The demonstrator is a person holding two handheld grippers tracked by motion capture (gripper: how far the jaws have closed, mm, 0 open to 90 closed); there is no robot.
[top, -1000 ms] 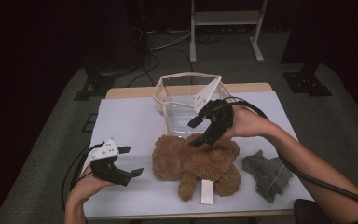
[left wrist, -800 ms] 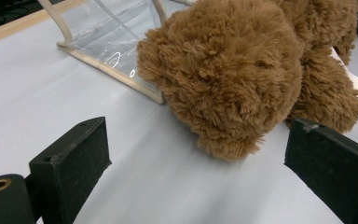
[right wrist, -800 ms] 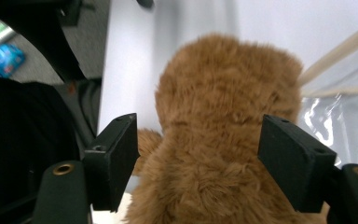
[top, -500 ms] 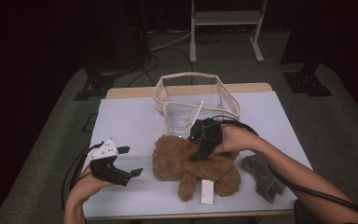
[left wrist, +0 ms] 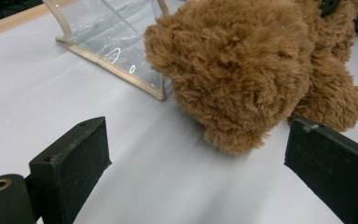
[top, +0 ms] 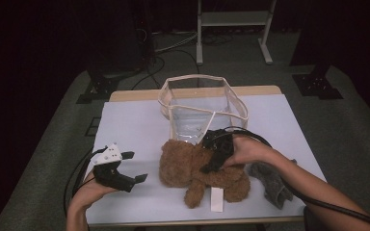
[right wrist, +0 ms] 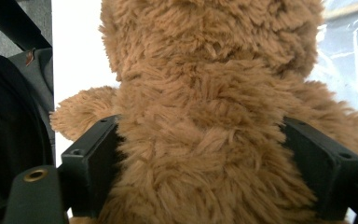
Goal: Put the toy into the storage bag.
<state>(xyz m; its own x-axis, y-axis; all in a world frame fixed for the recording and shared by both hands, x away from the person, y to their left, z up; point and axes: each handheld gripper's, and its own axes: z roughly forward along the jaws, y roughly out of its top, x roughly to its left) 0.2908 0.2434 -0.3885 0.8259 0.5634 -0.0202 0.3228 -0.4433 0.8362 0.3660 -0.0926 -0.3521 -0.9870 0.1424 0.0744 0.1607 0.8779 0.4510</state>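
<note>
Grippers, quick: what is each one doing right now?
Left gripper: open, empty, resting beside the teddy.
Right gripper: jaws wide open, straddling the teddy's body; no squeeze visible yet.

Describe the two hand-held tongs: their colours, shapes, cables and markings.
Both tools are black. The left tongs carry a pale grey three-cornered plate on top, and a black cable trails from them. The right tongs trail black cables too. Each jaw is a flat, blocky black pad with small screw holes; a brass-ringed hole sits near the base.

Clear bag point(top: 203, 109) blocks behind teddy bear point(top: 197, 168); table point(top: 130, 122) left free.
</note>
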